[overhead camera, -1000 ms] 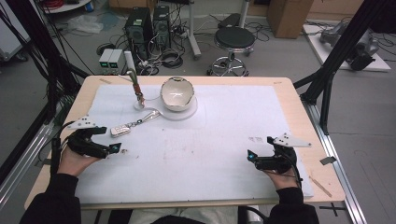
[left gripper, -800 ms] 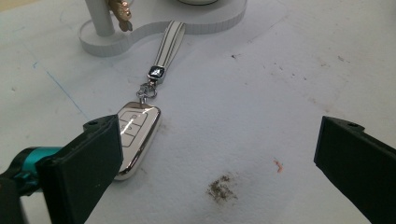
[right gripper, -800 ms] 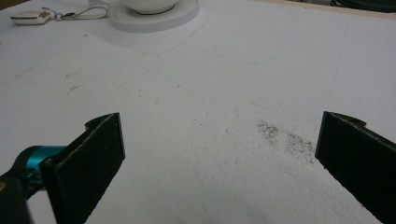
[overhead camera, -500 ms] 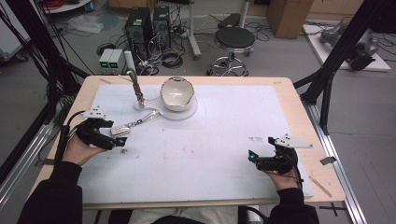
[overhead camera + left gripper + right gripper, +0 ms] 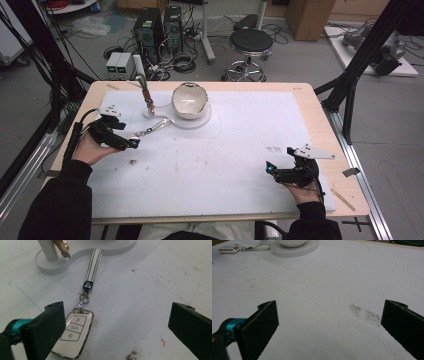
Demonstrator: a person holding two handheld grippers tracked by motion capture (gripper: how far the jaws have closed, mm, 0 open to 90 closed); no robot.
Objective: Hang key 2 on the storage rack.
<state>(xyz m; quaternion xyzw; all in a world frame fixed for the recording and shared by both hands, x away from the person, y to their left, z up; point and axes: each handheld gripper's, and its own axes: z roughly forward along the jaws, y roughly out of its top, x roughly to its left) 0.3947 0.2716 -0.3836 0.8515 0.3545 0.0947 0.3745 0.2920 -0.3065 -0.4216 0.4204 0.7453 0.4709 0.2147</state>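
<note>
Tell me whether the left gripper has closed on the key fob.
No. The left gripper has its jaws wide apart, and the key fob lies flat on the table beside one jaw.

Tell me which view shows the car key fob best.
The left gripper view: the car key fob lies close beside one jaw, its three buttons, ring and strap clear. The high view shows it small by the left gripper; the right gripper view shows it far off.

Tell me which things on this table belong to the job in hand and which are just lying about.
In the job:
- white, chrome-edged car key fob on a striped strap
- left hand-held gripper, jaws open beside the fob

Lying about:
- glossy white bowl on a round white base
- white post stand
- right hand-held gripper, open, far off
</note>
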